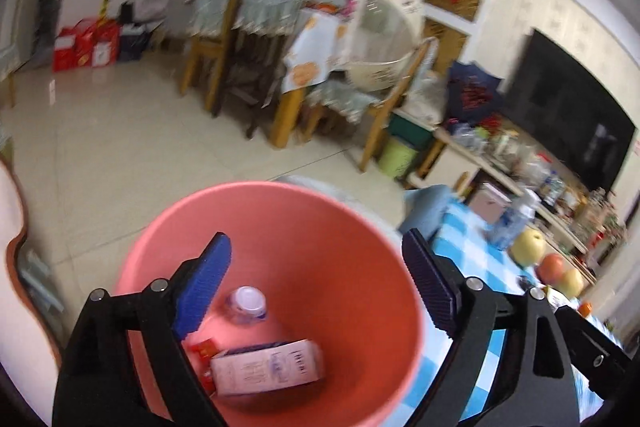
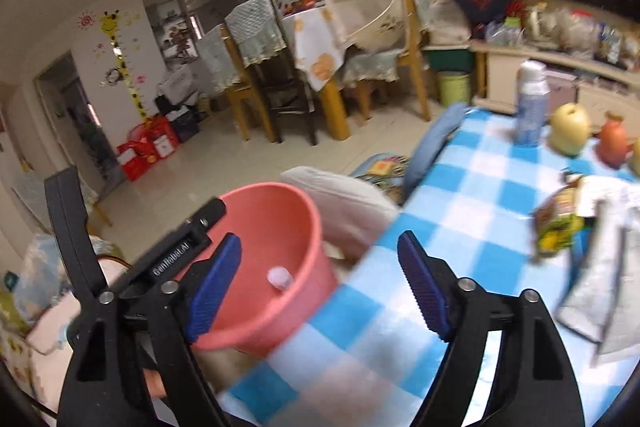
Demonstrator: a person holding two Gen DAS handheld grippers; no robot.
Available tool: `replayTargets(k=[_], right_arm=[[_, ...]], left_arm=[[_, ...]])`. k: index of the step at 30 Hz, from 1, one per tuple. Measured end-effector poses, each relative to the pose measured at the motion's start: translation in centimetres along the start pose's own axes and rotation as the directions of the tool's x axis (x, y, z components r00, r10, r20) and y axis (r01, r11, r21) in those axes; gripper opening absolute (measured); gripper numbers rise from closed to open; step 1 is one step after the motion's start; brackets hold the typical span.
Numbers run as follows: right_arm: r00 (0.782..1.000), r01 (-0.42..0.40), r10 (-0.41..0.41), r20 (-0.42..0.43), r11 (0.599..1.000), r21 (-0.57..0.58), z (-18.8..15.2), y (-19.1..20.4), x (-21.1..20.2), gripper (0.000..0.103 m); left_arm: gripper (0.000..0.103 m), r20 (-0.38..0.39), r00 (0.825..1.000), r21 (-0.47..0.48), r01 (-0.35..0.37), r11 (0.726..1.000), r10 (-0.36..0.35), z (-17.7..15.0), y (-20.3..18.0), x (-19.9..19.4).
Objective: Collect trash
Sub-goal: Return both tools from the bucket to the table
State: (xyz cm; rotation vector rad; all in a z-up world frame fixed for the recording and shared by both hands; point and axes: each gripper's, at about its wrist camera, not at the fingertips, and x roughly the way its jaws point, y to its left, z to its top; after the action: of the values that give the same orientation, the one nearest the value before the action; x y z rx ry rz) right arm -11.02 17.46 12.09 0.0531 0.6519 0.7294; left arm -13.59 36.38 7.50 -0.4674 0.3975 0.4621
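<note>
**Bin partly filled, wrappers waiting on the table**

We are holding the left gripper (image 1: 316,283) over the pink bin (image 1: 280,211), its jaws standing wide apart with nothing between them. We are judging the task partly done: a capped plastic bottle (image 1: 247,303), a small carton (image 1: 266,371) and a red wrapper (image 1: 203,351) are lying at the bottom. Moving rightward, we are keeping the right gripper (image 2: 320,283) just as wide and just as empty, hanging between the bin's rim and the edge of the checked tablecloth (image 2: 472,187).

The right wrist view is showing us what is left: a crumpled colourful packet (image 2: 560,223) and a silvery bag (image 2: 600,287) sitting on the table, hidden from the left view. The left view alone is showing us the carton and wrapper in the bin, while the right is catching only the bottle's cap
</note>
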Motion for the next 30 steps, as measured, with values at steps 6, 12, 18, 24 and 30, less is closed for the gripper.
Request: replayTargets(k=[6,12,18,24,30], right_arm=[[0.993,0.119,-0.118,0.011,0.992,-0.035,-1.9,-2.8,-3.8,0.089],[0.98,0.2,-0.199,0.009,0.98,-0.014,-3.5,-6.2,-6.8,0.09],[0.968,0.25,-0.251,0.024,0.968,0.015,-5.2,-9.0,-9.5,0.09],[0.959,0.28,-0.281,0.031,0.959,0.044,-6.4,-11.7,-11.5,0.09],[0.952,0.301,-0.305,0.028,0.949,0.088,-7.4,-14.9,-13.3,0.09]], left_arm=[[0.091,0.009,0.995,0.098,0.099,0.99,-0.101,-1.3,-3.3,-0.9],[0.091,-0.025,0.991,0.171,0.134,0.976,-0.132,-2.8,-6.9,-1.6],[0.091,-0.093,0.981,0.238,0.186,0.953,-0.169,-4.7,-10.1,-1.9],[0.091,-0.102,0.975,0.286,0.217,0.933,-0.195,-6.5,-13.0,-2.5],[0.091,-0.138,0.969,0.353,0.243,0.904,-0.207,-8.2,-16.3,-2.7]])
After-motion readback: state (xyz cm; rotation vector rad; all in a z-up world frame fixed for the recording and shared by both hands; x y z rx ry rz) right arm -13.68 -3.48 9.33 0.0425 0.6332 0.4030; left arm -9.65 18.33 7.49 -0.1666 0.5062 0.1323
